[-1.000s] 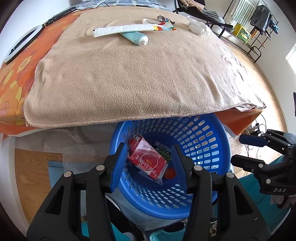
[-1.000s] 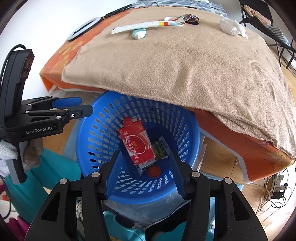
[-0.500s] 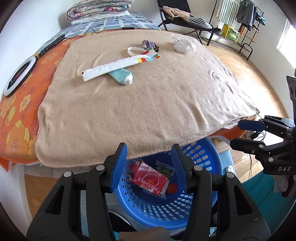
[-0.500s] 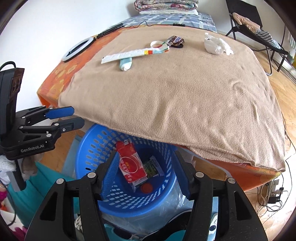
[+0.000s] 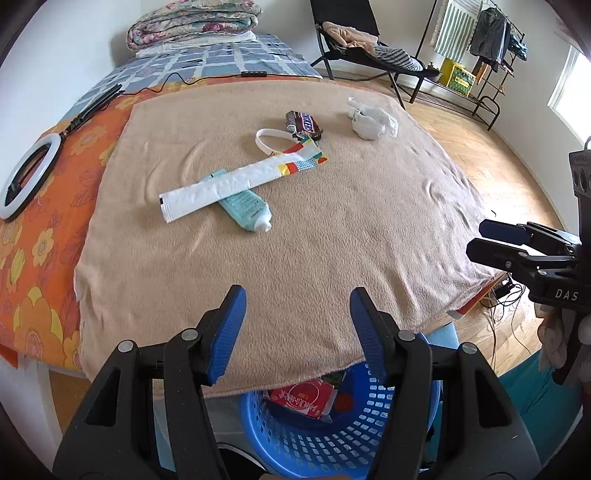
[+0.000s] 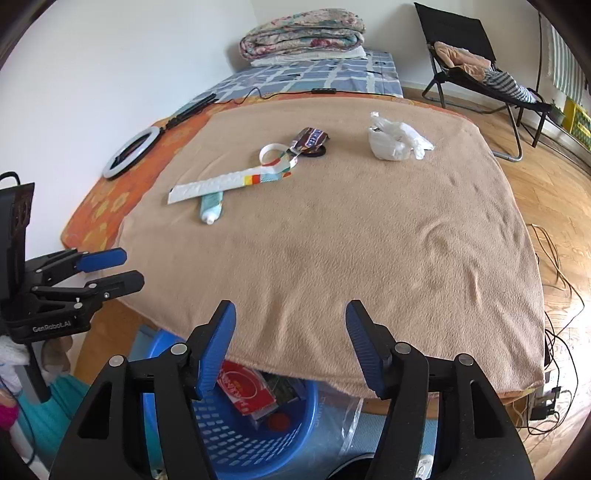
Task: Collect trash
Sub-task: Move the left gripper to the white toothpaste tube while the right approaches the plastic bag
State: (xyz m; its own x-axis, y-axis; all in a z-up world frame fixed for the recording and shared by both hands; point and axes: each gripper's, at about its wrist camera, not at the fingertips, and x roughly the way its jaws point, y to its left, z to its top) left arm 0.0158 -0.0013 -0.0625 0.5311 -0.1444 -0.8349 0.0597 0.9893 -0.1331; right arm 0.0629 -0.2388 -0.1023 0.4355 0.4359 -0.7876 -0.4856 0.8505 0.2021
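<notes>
On the beige blanket point(image 5: 332, 229) lie a long white wrapper point(image 5: 236, 184) across a teal tube point(image 5: 245, 208), a white ring point(image 5: 269, 138), a brown candy wrapper point(image 5: 303, 123) and a crumpled white bag point(image 5: 371, 120). A blue basket point(image 5: 332, 435) under the blanket's near edge holds a red packet point(image 5: 301, 397). My left gripper point(image 5: 297, 314) hovers over that edge, jaws opening, nothing between them. My right gripper point(image 6: 290, 325) does the same in the right wrist view, jaws opening and empty above the basket point(image 6: 236, 439). Each gripper also shows side-on in the other view.
An orange flowered sheet point(image 5: 33, 236) carries a ring light point(image 5: 27, 177) at the left. Folded quilts point(image 6: 303, 33) lie at the bed's far end. A black folding chair point(image 6: 476, 70) and a clothes rack point(image 5: 480, 44) stand on the wooden floor. Cables point(image 6: 554, 288) trail at the right.
Both grippers have risen and drawn back from the basket, so the blanket's top and its trash now fill the views. Both pairs of jaws stand wider apart than before.
</notes>
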